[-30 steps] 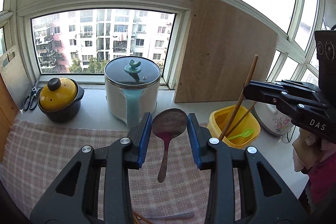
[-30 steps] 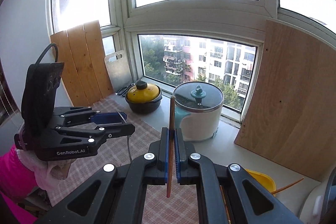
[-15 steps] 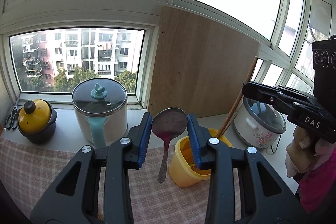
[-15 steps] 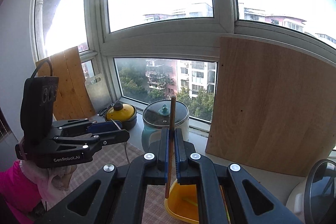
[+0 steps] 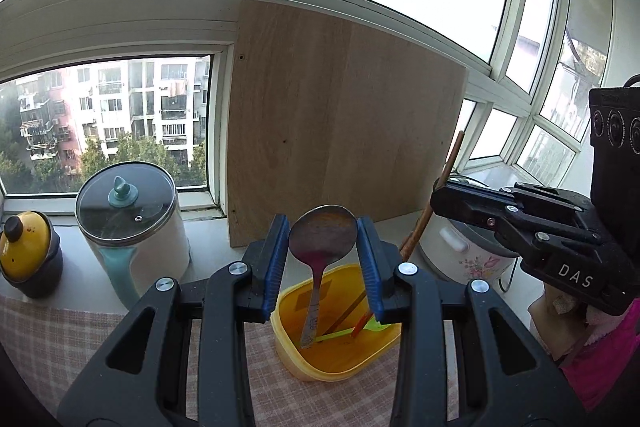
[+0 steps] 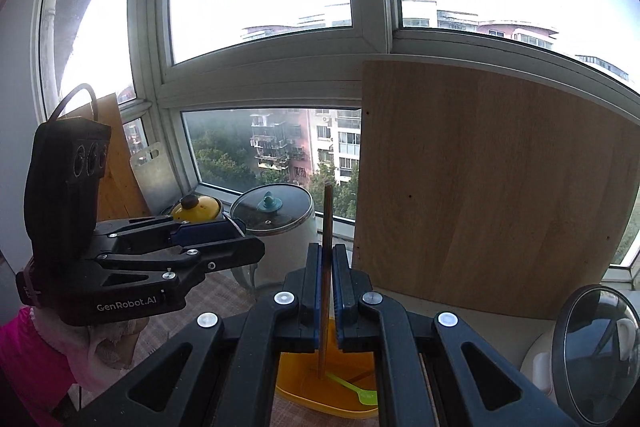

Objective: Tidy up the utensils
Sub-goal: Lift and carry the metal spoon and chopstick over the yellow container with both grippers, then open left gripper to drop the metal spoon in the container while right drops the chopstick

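Note:
My left gripper (image 5: 323, 227) is shut on the bowl of a metal spoon (image 5: 322, 237), whose handle hangs down into the yellow tub (image 5: 294, 351). The tub holds a green plastic spoon (image 5: 374, 325) and chopsticks. My right gripper (image 6: 327, 253) is shut on a wooden chopstick (image 6: 327, 215), held upright with its lower tip inside the yellow tub (image 6: 292, 387). In the left wrist view the right gripper (image 5: 444, 199) and its chopstick (image 5: 448, 171) stand right of the tub.
A large wooden board (image 5: 340, 123) leans on the window behind the tub. A white pot with a glass lid (image 5: 132, 223) and a yellow clay pot (image 5: 26, 255) stand to the left, a rice cooker (image 5: 468, 255) to the right. A checked cloth (image 5: 52, 343) covers the counter.
Both grippers have moved right and over the yellow tub. The spoon handle and the chopstick tip have come down into the tub.

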Tool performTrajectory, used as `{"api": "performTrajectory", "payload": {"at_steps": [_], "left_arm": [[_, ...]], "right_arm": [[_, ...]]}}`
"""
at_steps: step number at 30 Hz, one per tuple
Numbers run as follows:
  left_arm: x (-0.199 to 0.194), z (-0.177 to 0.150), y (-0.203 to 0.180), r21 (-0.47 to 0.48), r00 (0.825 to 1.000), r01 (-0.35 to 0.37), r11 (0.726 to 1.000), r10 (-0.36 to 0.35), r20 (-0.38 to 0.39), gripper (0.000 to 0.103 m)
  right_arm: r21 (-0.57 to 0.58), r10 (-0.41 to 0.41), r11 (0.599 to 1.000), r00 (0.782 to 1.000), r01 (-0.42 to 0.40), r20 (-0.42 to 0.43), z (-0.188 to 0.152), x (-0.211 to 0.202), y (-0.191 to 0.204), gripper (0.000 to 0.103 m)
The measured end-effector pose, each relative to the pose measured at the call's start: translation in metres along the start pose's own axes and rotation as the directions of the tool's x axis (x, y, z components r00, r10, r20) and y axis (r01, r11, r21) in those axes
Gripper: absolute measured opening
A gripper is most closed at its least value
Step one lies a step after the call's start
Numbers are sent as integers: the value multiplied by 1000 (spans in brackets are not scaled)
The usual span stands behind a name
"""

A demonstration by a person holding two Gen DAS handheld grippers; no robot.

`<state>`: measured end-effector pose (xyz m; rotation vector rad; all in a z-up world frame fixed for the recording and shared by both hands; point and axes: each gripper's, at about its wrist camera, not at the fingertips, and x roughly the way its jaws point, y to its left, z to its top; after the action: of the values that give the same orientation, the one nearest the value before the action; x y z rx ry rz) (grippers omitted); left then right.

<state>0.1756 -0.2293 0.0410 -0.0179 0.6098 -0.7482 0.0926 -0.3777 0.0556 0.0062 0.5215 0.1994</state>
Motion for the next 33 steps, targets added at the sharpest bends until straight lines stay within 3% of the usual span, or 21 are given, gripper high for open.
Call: {"api": "performTrajectory", "payload": {"at_steps": [13,24,26,30,33], "left_arm": [[51,-33,7,-18,990,-14,1000,11,-142,34],[61,-45,7,-10,983,-14,1000,11,-184,34],[60,-45,7,-7,983,-17,1000,16,-185,34],[56,-44,9,-12,983,-19,1000,16,-184,34],[52,-44,10,-13,984,-22,1000,19,-176,35]], "right_arm": [[56,-19,998,992,27,-128,-36,41,-22,2],[95,-10,995,984,27,-179,-50,55,-31,3],[97,-14,995,983,32,-183,-49,57,-32,6],[96,-25,994,984,42,-178,-53,52,-33,28],[96,-34,994,984,51,-173,-53,48,-33,31]]}}
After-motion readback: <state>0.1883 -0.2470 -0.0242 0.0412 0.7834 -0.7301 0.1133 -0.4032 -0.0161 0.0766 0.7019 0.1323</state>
